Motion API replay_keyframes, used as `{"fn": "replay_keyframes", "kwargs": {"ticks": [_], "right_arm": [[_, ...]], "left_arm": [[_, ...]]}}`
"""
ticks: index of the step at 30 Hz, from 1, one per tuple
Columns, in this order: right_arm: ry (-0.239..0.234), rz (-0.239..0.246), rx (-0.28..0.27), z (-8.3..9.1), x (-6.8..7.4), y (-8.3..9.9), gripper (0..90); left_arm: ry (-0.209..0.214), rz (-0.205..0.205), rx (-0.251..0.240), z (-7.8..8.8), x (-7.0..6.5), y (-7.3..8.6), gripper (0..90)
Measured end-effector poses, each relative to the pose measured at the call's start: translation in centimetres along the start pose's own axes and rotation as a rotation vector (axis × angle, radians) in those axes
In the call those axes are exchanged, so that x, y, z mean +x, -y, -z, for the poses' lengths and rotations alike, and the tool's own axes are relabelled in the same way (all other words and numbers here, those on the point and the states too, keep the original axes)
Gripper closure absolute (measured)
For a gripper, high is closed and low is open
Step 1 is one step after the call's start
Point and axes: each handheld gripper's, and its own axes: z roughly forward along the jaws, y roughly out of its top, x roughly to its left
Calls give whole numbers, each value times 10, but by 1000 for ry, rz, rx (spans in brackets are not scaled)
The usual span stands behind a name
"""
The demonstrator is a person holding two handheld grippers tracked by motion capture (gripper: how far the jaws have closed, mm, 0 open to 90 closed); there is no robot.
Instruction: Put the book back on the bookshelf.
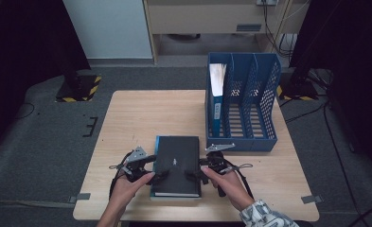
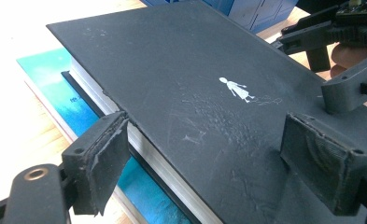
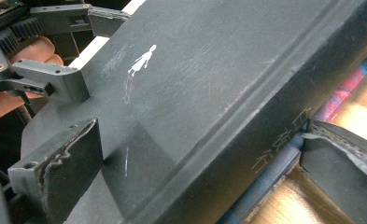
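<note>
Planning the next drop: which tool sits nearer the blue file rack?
Right. The right tool is at the black book's right edge, just below the blue file rack; the left tool is at the book's far, left edge.

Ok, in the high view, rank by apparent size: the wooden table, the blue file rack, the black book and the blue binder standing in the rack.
1. wooden table
2. blue file rack
3. black book; it lies nearer the camera, so its rank against the rack is unsure
4. blue binder, seen edge-on
</note>
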Motion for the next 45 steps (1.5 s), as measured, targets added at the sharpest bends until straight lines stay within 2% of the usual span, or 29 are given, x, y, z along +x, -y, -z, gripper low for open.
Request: {"fn": "replay_keyframes", "kwargs": {"ticks": [8,9,10,11,12,13,15,21,26,34,38,40,45], "right_arm": [[-12,-28,-7,-1,-5,0,0],[-10,-28,-9,-1,-5,0,0],[-9,-29,-12,-1,-5,0,0],[-8,-28,-13,-2,-6,-1,0],[-9,-33,-16,-2,-6,-1,0],[-9,-36,-17,-2,-7,-1,0],[-12,-35,-22,-3,-8,-1,0],[-14,-38,-23,-3,-10,-2,0],[-20,-61,-42,-5,-15,-4,0],[-21,-59,-28,-4,-16,-6,10],[18,-17,-13,0,-9,-9,33],[58,6,-32,3,-4,-10,72],[59,11,-25,5,-5,-11,89]], "left_arm": [[8,0,-1,-1,1,0,148],[16,11,2,-2,2,0,148],[63,57,20,-5,3,1,173],[77,74,14,-7,3,3,138],[71,70,20,-7,2,1,132],[54,47,36,-6,0,-2,134],[38,54,52,-7,-2,-5,133],[57,57,45,-7,1,-4,139],[65,63,33,-7,3,-3,165],[74,60,24,-5,6,-3,194],[70,59,23,-4,6,-4,213],[68,59,24,-3,6,-4,218],[64,68,28,-3,6,-4,228]]}}
